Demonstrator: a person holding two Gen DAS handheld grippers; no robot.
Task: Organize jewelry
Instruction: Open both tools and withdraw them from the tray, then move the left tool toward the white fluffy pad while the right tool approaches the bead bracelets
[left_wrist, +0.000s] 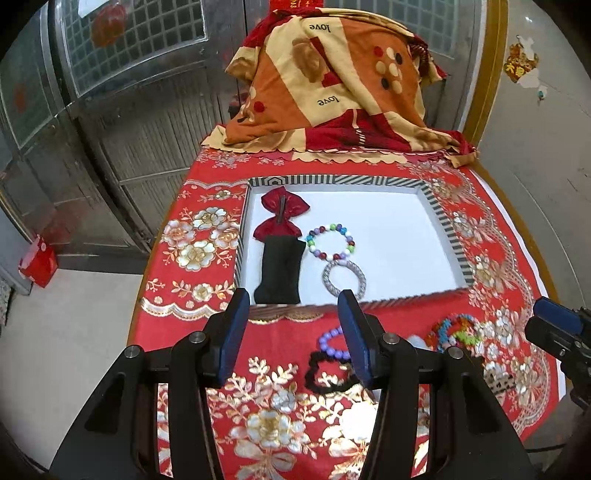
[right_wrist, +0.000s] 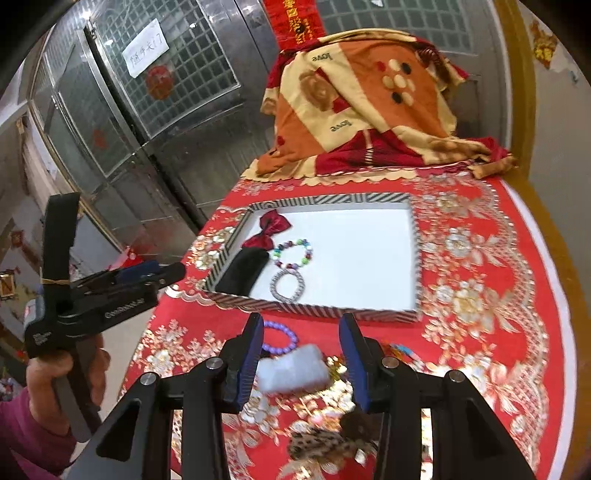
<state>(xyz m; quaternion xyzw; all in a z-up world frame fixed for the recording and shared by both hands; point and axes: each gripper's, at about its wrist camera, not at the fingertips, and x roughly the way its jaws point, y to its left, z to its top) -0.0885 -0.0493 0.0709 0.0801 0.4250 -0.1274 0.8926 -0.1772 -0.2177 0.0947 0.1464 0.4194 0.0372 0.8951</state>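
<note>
Both grippers, left gripper (left_wrist: 291, 332) and right gripper (right_wrist: 301, 356), hover jaws apart and empty over loose bracelets (left_wrist: 334, 341), apparently bound for the striped tray (left_wrist: 448, 236).

You see a glossy red tablecloth with metallic gold flowers (left_wrist: 192, 254), a smooth white-floored tray with striped paper-like rim (left_wrist: 439, 210), a satin red bow (left_wrist: 282, 218), a sparkly silver bangle (left_wrist: 344, 278) and a matt black cloth pouch (left_wrist: 280, 271).
</note>
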